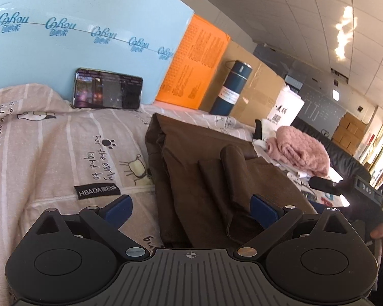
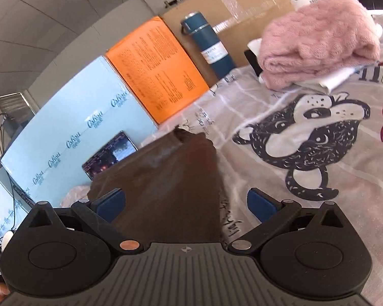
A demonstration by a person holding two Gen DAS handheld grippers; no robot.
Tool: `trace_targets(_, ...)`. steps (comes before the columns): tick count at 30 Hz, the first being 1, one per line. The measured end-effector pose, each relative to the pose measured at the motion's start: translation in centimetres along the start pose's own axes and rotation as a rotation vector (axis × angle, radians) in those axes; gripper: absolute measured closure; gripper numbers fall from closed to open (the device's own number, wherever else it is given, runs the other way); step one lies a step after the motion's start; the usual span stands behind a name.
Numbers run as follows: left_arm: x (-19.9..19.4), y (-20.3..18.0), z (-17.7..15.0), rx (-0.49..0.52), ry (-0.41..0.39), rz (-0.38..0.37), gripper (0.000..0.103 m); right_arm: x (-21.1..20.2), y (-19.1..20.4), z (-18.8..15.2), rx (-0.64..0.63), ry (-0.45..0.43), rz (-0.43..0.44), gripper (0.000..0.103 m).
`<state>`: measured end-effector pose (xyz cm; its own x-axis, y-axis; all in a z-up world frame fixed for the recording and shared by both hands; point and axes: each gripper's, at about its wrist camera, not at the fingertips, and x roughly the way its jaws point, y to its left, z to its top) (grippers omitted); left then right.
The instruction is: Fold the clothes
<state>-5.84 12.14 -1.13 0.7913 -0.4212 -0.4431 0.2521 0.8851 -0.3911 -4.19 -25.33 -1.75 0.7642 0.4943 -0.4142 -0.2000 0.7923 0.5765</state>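
A dark brown garment point(image 1: 201, 168) lies partly folded on the pink striped printed sheet point(image 1: 58, 153). My left gripper point(image 1: 190, 210) is open just above its near edge, blue pads on either side of the cloth. In the right wrist view the brown garment point(image 2: 171, 178) runs between the open fingers of my right gripper point(image 2: 186, 204); the pads stand apart from it. The right gripper also shows at the right edge of the left wrist view point(image 1: 326, 185).
A folded pink fuzzy garment point(image 2: 318, 40) sits on a white one at the back right. A phone point(image 1: 108, 91) leans on a light blue box point(image 1: 89, 25). An orange box point(image 1: 196, 61), a blue bottle point(image 1: 230, 86) and cardboard boxes point(image 1: 260, 89) line the back.
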Motion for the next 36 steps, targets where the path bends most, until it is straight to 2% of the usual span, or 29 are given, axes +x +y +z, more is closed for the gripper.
trace_targets(4, 1.1, -0.5, -0.4, 0.022, 0.070, -0.007, 0.003, 1.8, -1.0, 0.3, -0.022, 0.079, 0.054, 0.000)
trace_targets(7, 1.2, -0.7, -0.6, 0.037, 0.082, -0.006, 0.001, 3.2, -1.3, 1.4, -0.026, 0.122, 0.100, 0.000)
trace_targets(10, 1.4, -0.7, -0.6, 0.035, 0.094, -0.043, 0.001, 4.7, -2.0, 2.5, -0.012, 0.169, 0.174, 0.000)
trace_targets(12, 1.6, -0.3, -0.5, -0.005, 0.101, -0.107, 0.001, 5.6, -2.5, 3.0, 0.029, 0.194, 0.243, 0.000)
trace_targets(15, 2.2, 0.6, -0.2, -0.126, 0.104, -0.191, 0.000, 6.0, -2.3, 3.1, 0.037, 0.218, 0.307, 0.000)
trace_targets(18, 2.9, 1.2, 0.1, -0.220, 0.115, -0.307, 0.000, 5.9, -2.2, 2.8, 0.054, 0.231, 0.388, 0.000)
trace_targets(21, 3.5, 0.7, -0.1, -0.222, 0.105, -0.337, 0.000, 5.5, -2.7, 2.7, 0.103, 0.221, 0.460, 0.003)
trace_targets(23, 3.6, 0.3, -0.2, -0.204, 0.091, -0.317, 0.001, 5.4, -3.0, 2.6, 0.126, 0.206, 0.458, 0.014)
trace_targets(24, 3.7, -0.1, -0.3, -0.185, 0.085, -0.284, 0.005, 5.4, -3.0, 2.5, 0.115, 0.201, 0.423, 0.021)
trace_targets(25, 3.9, -0.5, -0.4, -0.163, 0.079, -0.247, 0.008, 5.4, -2.9, 2.4, 0.104, 0.195, 0.388, 0.035)
trace_targets(26, 3.9, -0.8, -0.4, -0.142, 0.074, -0.212, 0.017, 5.5, -2.8, 2.2, 0.090, 0.189, 0.352, 0.050)
trace_targets(27, 4.0, -1.1, -0.4, -0.121, 0.070, -0.178, 0.030, 5.5, -2.6, 2.1, 0.076, 0.183, 0.316, 0.056)
trace_targets(28, 4.0, -1.4, -0.4, -0.100, 0.066, -0.144, 0.039, 5.6, -2.5, 1.9, 0.064, 0.176, 0.284, 0.066)
trace_targets(29, 4.1, -1.6, -0.4, -0.090, 0.065, -0.113, 0.061, 5.6, -2.7, 1.9, 0.070, 0.166, 0.282, 0.074)
trace_targets(30, 4.1, -1.7, -0.3, -0.088, 0.060, -0.096, 0.071, 5.6, -2.9, 1.8, 0.074, 0.155, 0.281, 0.077)
trace_targets(32, 3.9, -2.1, -0.2, -0.075, 0.040, -0.082, 0.075, 5.1, -3.0, 1.8, 0.068, 0.124, 0.307, 0.085)
trace_targets(36, 3.3, -4.2, 0.2, -0.008, -0.018, -0.085, 0.080, 3.3, -2.6, 2.2, 0.029, 0.049, 0.343, 0.089)
